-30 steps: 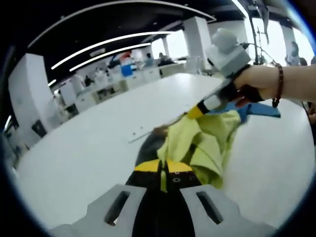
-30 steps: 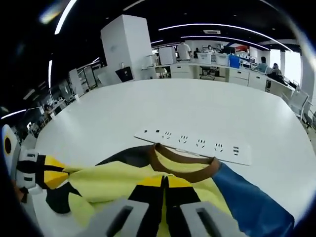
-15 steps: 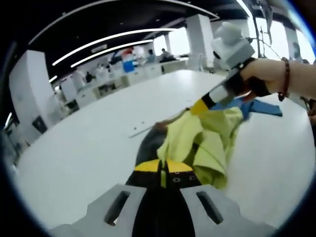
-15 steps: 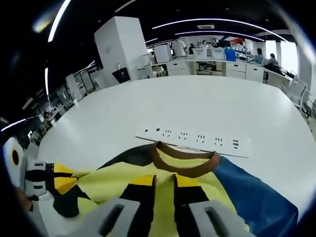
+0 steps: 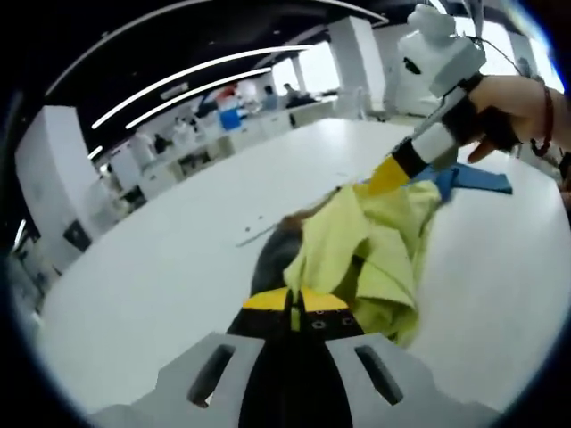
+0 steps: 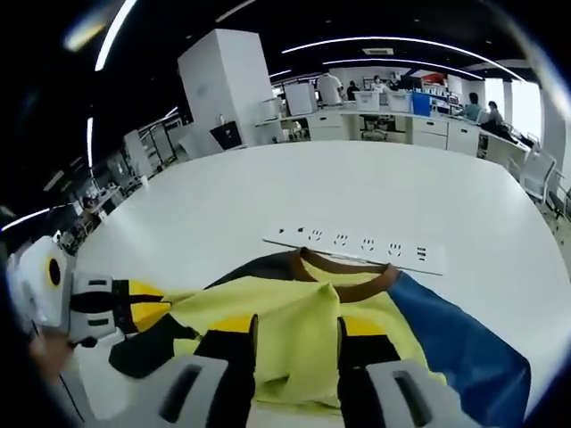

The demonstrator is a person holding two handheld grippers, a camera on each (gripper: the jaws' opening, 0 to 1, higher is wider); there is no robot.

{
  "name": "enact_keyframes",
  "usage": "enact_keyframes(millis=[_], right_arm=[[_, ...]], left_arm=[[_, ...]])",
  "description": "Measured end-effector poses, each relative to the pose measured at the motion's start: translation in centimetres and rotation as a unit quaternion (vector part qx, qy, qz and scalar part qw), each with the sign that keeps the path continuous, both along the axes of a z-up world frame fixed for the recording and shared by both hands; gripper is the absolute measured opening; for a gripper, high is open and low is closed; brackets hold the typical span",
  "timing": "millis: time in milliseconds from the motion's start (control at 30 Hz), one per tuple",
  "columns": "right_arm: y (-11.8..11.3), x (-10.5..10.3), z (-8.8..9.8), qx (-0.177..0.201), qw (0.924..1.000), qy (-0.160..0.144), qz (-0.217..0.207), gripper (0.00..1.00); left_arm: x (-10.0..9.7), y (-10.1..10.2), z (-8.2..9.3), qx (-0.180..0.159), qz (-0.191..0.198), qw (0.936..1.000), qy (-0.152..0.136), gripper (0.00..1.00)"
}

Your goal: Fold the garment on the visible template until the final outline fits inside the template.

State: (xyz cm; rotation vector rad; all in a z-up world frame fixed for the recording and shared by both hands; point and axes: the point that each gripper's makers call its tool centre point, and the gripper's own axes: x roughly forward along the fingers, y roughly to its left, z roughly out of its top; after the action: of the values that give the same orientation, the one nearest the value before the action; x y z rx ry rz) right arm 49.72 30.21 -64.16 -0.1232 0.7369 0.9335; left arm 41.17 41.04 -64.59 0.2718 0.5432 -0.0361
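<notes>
The white table point(image 6: 375, 192) is the landmark here. The garment point(image 6: 303, 321), a yellow shirt with a brown collar point(image 6: 343, 267), a blue sleeve point(image 6: 455, 343) and dark patches, lies bunched on the table on the near side of the white power strip point(image 6: 361, 242), its collar touching or just short of that strip. Beyond the strip the tabletop runs broad and bare to its far edge, with desks and a white pillar point(image 6: 232, 85) well apart behind it. In the left gripper view, bare tabletop also spreads wide to the left of the garment point(image 5: 366, 254).

The left gripper point(image 5: 295, 303) has its yellow-tipped jaws pressed together with a thin fold of the yellow cloth between them, at the garment's edge nearest that camera. The same gripper comes into the right gripper view point(image 6: 147, 312) at the shirt's left end, jaws together on a yellow and dark corner.

The right gripper point(image 6: 296, 337) has its jaws parted, and a hump of yellow cloth sits in the gap between them; I cannot tell whether the pads touch it. In the left gripper view it point(image 5: 385, 178) reaches down to the top of the raised cloth, held by a hand point(image 5: 517, 111).
</notes>
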Motion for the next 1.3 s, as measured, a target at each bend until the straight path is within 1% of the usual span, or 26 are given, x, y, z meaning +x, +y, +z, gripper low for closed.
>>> enact_keyframes(millis=[133,233,333,400,533,667,800,933,1100,1300], right_arm=[[-0.7,-1.5,0.1,0.000,1.0000,-0.001,0.002,0.32],[-1.0,-2.6,-0.1,-0.006,0.9999,0.001,0.010,0.32],[-1.5,-3.3,-0.4,-0.007,1.0000,-0.001,0.005,0.32],[-1.8,-3.9,-0.7,-0.011,0.9999,0.000,0.006,0.32],[-2.2,-5.0,-1.5,-0.018,0.9998,0.005,0.009,0.31],[-2.5,-5.9,-2.1,-0.021,0.9997,0.012,0.006,0.31],[-2.5,-6.6,-2.9,-0.022,0.9995,0.021,0.006,0.30],[-2.6,-7.6,-4.0,-0.033,0.9992,0.022,0.010,0.29],[-2.6,-8.9,-5.5,-0.045,0.9985,0.029,0.013,0.26],[-1.7,-9.9,-6.6,-0.041,0.9983,0.040,0.009,0.24]], left_arm=[[-0.1,0.2,0.0,0.002,0.002,1.0000,0.000,0.00],[-0.2,0.4,0.1,0.003,0.006,1.0000,0.000,0.00],[-0.1,0.9,0.2,0.005,0.010,0.9999,-0.003,0.00],[0.0,1.3,0.3,-0.001,0.017,0.9998,-0.007,0.00],[0.2,1.6,0.4,-0.002,0.022,0.9997,-0.011,0.00],[0.4,2.5,0.6,-0.004,0.035,0.9992,-0.016,0.00],[0.3,3.3,0.6,-0.007,0.047,0.9987,-0.017,0.00],[0.1,3.9,0.3,-0.014,0.055,0.9982,-0.015,0.00],[-0.1,3.9,0.2,-0.016,0.057,0.9981,-0.013,0.00],[-0.1,3.7,0.4,-0.010,0.052,0.9985,-0.014,0.00]])
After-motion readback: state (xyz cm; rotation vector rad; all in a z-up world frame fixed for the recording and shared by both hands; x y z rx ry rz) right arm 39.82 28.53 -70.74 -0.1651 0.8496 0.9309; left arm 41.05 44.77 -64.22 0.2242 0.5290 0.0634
